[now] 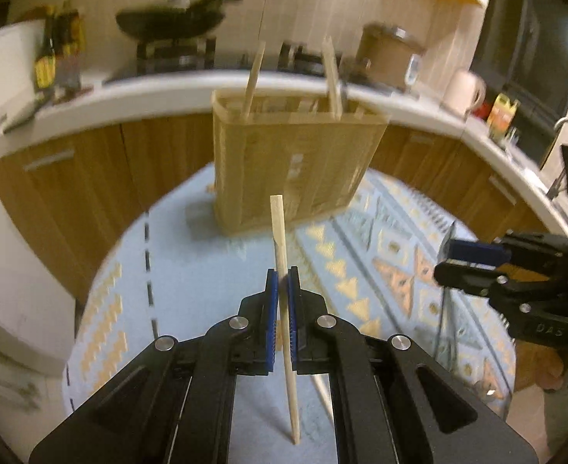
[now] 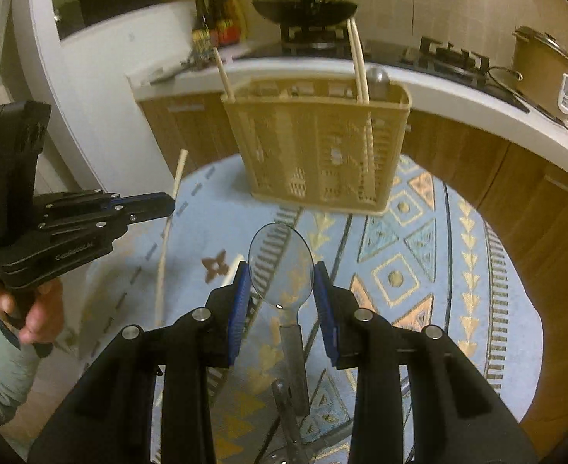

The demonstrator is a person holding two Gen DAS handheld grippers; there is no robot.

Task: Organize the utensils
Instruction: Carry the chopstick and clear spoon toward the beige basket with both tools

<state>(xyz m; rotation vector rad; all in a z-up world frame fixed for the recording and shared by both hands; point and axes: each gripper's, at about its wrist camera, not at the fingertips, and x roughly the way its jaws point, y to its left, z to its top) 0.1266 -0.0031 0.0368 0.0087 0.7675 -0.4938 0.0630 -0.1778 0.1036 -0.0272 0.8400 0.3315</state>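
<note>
My left gripper (image 1: 282, 276) is shut on a wooden chopstick (image 1: 280, 228), which stands nearly upright between the blue pads above the table. The right wrist view shows that left gripper (image 2: 168, 204) at the left edge, with the chopstick (image 2: 166, 232) hanging through it. My right gripper (image 2: 282, 284) is shut on a metal spoon (image 2: 280, 263): the pads press on the sides of its bowl and the handle points back toward the camera. A beige slotted utensil basket (image 2: 319, 147) stands ahead of both grippers on the table, holding chopsticks and a spoon. The basket (image 1: 295, 162) appears blurred in the left wrist view.
A blue patterned cloth (image 2: 419, 255) covers the round table. Another metal utensil (image 2: 284, 406) lies under my right gripper. A white counter (image 2: 458, 92) behind carries a wok (image 2: 303, 7), a rice cooker (image 2: 543, 65) and bottles (image 2: 216, 27). A person's hand (image 2: 32, 309) holds the left gripper.
</note>
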